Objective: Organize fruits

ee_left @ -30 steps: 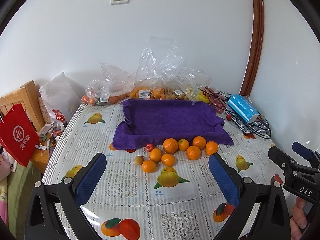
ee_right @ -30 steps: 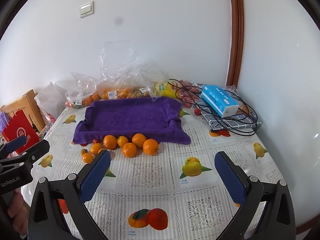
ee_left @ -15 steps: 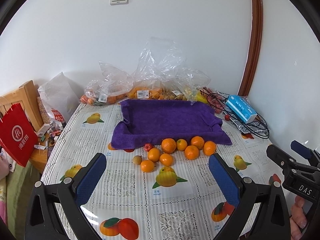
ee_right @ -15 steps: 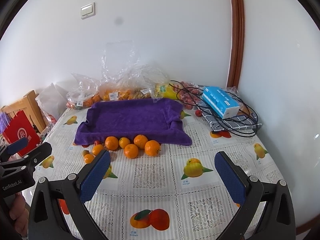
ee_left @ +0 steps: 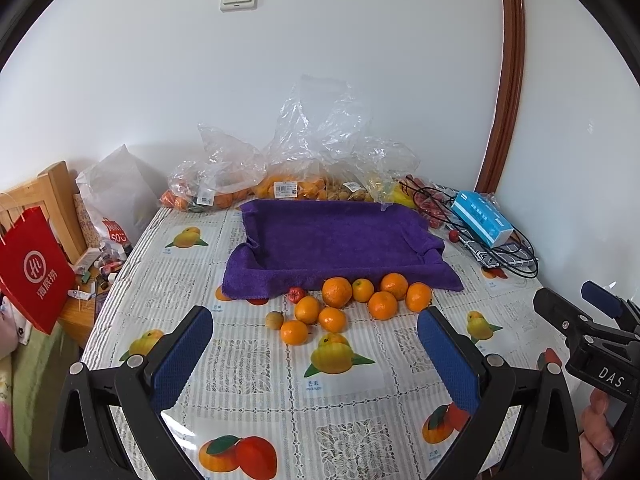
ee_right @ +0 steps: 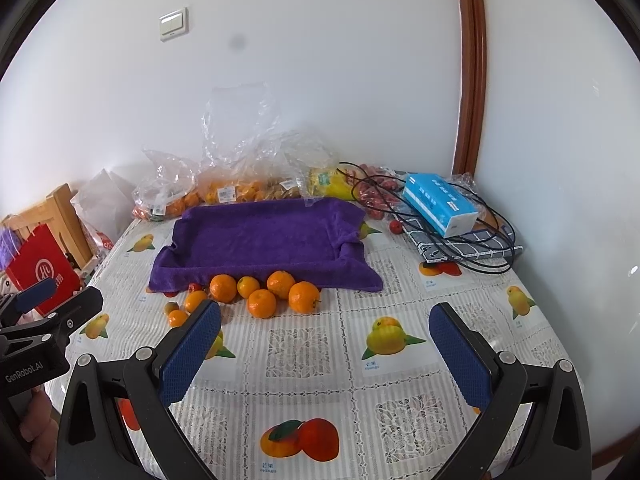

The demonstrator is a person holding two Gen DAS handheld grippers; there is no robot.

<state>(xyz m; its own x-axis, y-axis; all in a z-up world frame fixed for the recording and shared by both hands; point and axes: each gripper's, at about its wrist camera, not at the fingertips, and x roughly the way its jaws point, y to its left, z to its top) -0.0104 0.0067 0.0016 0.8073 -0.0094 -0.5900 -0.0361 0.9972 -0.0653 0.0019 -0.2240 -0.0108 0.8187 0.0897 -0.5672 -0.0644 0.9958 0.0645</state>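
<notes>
Eight or so oranges (ee_left: 337,291) are seen clustered on the tablecloth (ee_left: 248,364) just in front of the purple towel (ee_left: 336,236), which is draped over what appears to be a shallow tray; none has yet been placed on it, so the sorting is judged to be at its very start. Furthest left in the cluster, a small brownish fruit (ee_left: 275,319) is found, then a small red fruit (ee_left: 296,294) touching the towel's hem, then the oranges, packed so that several touch. The left gripper (ee_left: 316,340) is held well back with its jaws spread wide and nothing between them; the right gripper (ee_right: 325,340) is likewise released and empty, short of the fruit. A clean start would probably be made on an outlying orange such as the nearest one (ee_left: 294,332), approached from above with a pad on each side, since a grasp in the middle of the pile could set neighbours rolling. Light closing pressure is advised, as the skins are soft. As for writing, a white circular logo and Chinese characters are borne by the red bag (ee_left: 34,268); "mango" is printed under the tablecloth's fruit pictures; "DAS" is read on the right gripper's body in the left view, and "GenRobot.AI" on the left gripper's body in the right view. Print on the blue box (ee_left: 482,224) is too small to read.
</notes>
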